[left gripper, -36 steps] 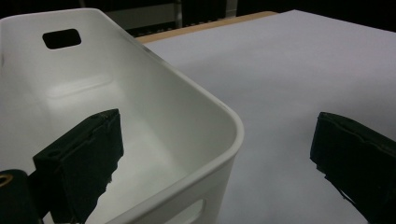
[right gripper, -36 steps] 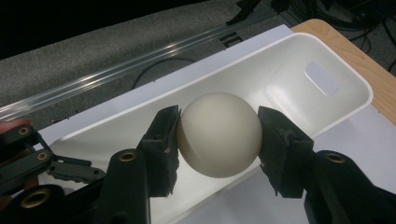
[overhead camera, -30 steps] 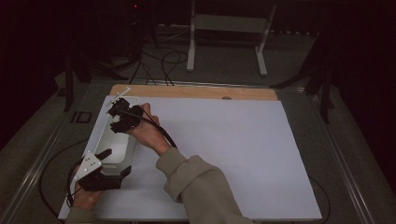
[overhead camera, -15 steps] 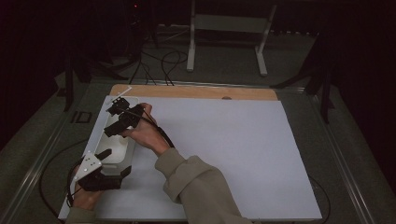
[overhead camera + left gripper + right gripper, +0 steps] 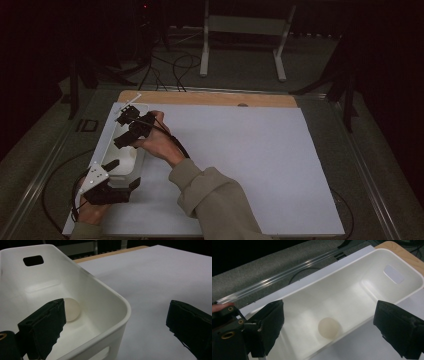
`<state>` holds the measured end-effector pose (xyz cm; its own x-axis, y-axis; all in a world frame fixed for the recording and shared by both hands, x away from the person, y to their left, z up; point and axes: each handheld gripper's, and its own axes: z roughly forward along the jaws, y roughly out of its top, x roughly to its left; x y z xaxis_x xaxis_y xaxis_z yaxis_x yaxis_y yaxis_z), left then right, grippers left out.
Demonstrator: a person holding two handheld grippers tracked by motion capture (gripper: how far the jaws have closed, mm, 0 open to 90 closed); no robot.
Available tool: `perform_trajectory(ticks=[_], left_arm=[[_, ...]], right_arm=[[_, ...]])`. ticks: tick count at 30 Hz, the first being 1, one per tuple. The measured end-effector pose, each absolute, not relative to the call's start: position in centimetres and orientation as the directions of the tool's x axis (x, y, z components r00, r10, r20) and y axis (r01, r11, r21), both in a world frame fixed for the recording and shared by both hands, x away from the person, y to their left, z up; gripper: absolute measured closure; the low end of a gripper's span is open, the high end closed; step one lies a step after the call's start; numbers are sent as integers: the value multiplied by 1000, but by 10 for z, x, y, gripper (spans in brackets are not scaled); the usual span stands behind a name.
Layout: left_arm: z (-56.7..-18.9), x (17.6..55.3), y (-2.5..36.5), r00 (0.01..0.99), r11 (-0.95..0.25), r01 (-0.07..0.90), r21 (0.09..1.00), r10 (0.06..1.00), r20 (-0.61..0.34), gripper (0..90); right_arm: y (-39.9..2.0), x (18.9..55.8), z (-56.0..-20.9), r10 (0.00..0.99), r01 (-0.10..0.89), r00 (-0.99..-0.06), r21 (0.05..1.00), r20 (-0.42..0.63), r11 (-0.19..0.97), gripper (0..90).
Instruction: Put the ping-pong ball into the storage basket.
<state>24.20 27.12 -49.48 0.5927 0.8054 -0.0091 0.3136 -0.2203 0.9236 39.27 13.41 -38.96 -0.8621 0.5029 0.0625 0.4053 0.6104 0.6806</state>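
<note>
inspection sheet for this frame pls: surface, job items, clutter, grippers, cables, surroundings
Surface: white table top, wooden strip along its far edge.
Job's things: white bin at the table's left side; pale ball lying on its floor.
Clutter: nothing seen.
Grippers: right gripper over the bin, jaws open, nothing between them, having just opened. Left gripper open, one jaw inside the bin, one outside its near wall, not pressing.
Cables: black cable trailing along the right hand; more cables on the floor beyond.
Surroundings: dark room, white stand behind the table.
</note>
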Motion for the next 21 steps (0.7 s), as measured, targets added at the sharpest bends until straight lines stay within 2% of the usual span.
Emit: perform_trajectory(ticks=[21], left_arm=[[-495, 242, 271, 591, -230, 313, 922, 806, 0, 32]], right_arm=[[111, 389, -388, 494, 389, -868, 686, 50, 615, 94]])
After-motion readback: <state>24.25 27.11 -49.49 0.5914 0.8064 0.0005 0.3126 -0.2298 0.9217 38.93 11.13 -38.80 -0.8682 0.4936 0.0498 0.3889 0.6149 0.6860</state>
